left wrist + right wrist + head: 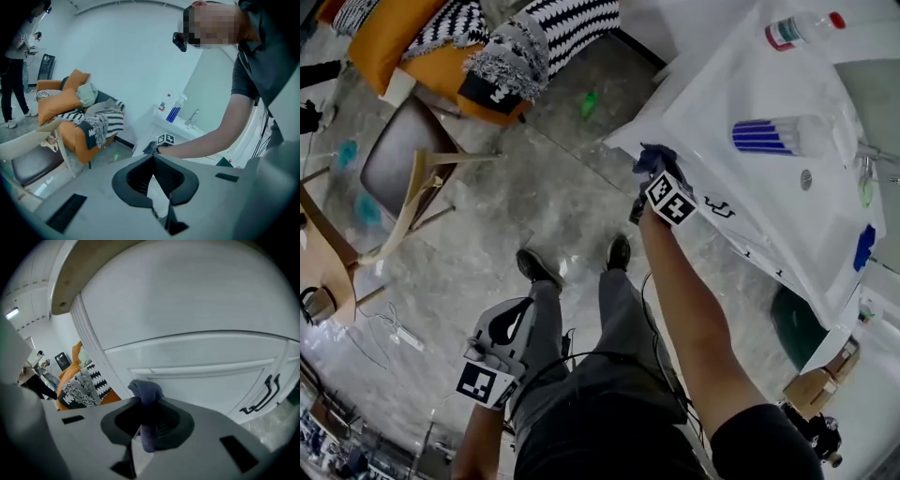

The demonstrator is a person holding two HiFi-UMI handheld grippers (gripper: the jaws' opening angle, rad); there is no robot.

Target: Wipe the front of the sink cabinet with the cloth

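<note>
**Blue-grey cloth (146, 392) raised to sink cabinet (201, 376)**

Bunched and clamped in the right hand-held gripper (146, 423), the cloth is held close to the white cabinet front, near its left edge, at about 1 o'clock in the head view. It looks light, limp and unbreakable. A hold on the gathered middle, with a tuft standing clear of the jaws, should suit wiping. The left hand-held gripper (157, 187) hangs at 7 o'clock, its jaws together on nothing.
</note>
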